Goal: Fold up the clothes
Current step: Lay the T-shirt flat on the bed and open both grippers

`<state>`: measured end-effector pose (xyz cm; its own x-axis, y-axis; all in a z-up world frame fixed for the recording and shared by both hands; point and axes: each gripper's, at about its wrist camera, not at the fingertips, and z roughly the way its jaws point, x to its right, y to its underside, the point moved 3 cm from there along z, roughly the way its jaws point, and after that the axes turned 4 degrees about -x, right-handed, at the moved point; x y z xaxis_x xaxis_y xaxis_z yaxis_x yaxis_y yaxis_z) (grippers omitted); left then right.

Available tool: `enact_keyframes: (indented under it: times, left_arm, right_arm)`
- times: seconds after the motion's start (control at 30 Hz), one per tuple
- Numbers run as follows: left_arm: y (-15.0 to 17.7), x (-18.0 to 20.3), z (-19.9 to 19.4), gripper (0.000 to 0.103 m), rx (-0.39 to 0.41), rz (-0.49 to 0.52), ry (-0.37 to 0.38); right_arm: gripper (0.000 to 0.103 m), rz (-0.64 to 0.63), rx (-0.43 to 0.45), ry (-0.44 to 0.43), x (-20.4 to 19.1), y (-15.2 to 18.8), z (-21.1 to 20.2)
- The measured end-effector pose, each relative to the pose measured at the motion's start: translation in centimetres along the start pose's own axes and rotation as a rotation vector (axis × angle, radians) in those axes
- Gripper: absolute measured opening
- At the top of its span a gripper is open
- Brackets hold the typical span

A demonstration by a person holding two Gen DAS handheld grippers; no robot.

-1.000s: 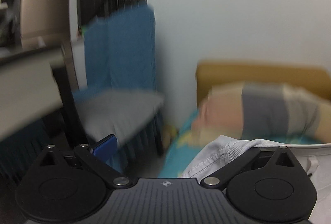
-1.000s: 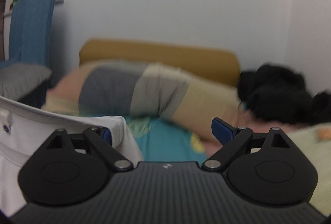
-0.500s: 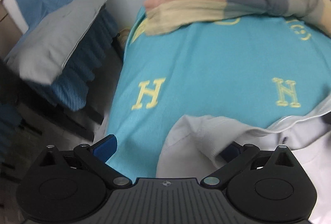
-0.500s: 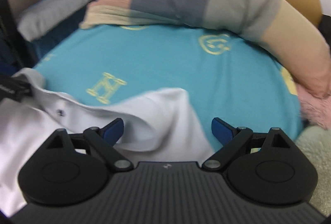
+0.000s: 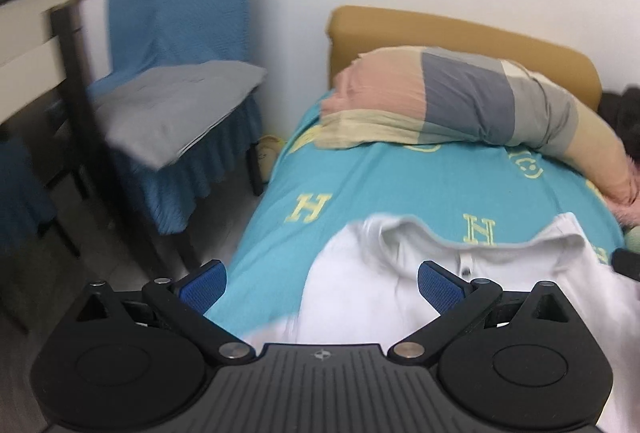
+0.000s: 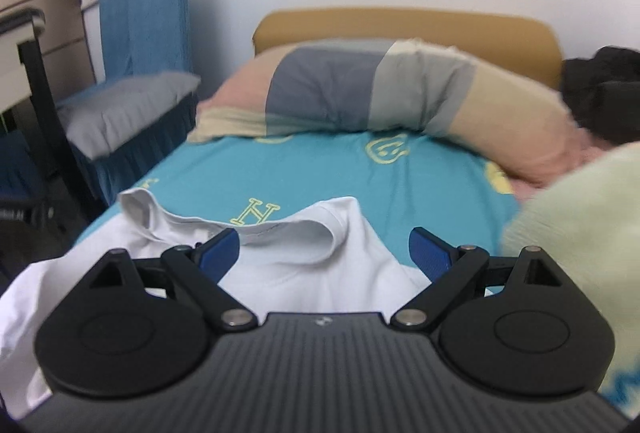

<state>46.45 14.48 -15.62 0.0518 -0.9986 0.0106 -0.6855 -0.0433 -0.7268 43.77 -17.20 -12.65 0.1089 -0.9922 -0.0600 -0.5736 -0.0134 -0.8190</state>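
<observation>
The shirt lies collar-up on the bed toward its left edge, collar pointing at the pillow along the headboard, with bare teal sheet open between collar and pillow; a chair stands just beside the left edge, and a pale green blanket crowds the right edge. The left gripper hangs over the shirt's left shoulder, jaws spread wide and empty; the right gripper hangs level over the collar's right half, jaws likewise wide apart, gripping nothing
</observation>
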Motion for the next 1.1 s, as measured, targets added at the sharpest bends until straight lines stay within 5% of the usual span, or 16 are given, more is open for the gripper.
enact_keyframes:
  times: [0.27,0.53,0.8,1.03,1.1]
  left_arm:
    - [6.4,-4.0,-14.3,0.102,0.004,-0.239,0.010]
    - [7.1,-8.9,-25.0,0.102,0.023,-0.432,-0.013]
    - [10.1,-14.0,-23.0,0.097,-0.058,-0.667,0.003]
    - [13.0,-15.4,-17.7,0.093,-0.152,-0.821,0.065]
    - [13.8,-15.1,-16.0,0.085,-0.173,-0.853,0.100]
  right_arm:
    - [0.093,0.029,0.071,0.031,-1.1,3.2,-14.2]
    - [0.093,0.117,0.055,-0.016,-1.4,9.4,-27.5]
    - [0.093,0.238,-0.046,-0.063,0.5,17.5,-29.5]
    - [0.093,0.317,-0.065,-0.096,0.7,17.8,-25.8]
    - [0.093,0.330,-0.083,-0.092,1.0,18.2,-24.5]
